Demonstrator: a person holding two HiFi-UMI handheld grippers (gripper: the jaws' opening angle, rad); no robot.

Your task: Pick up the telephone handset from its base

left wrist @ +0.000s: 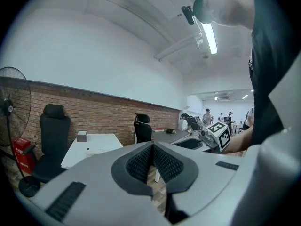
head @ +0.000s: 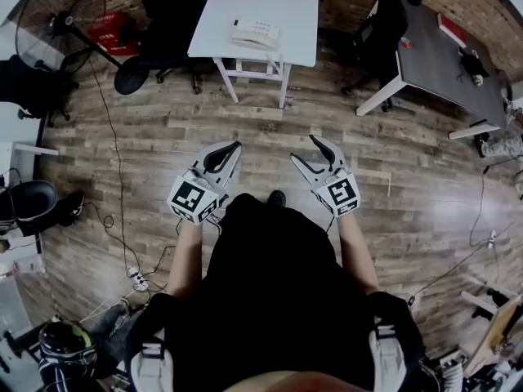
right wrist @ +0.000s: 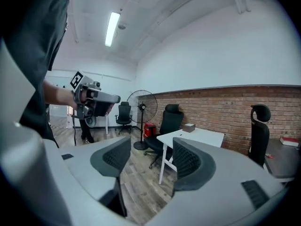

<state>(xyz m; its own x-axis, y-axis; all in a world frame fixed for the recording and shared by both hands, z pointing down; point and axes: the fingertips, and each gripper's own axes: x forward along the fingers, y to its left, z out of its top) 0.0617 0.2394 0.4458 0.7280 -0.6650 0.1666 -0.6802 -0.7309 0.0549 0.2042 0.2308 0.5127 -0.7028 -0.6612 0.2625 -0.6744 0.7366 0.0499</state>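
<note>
One telephone (head: 254,33) sits near the front edge of the white bench (head: 282,2), and its handset (head: 242,32) seems to lie in the base, untouched. Both grippers are well apart from it, held out over the wooden floor (head: 270,121) in front of the person. On the left gripper (head: 236,144) the jaws are pressed together with nothing between them; on the right gripper (head: 305,148) they are spread and empty. By my reading nothing of the task is done: the approach to the bench, the reach, the grip on the handset and the lift all remain
</note>
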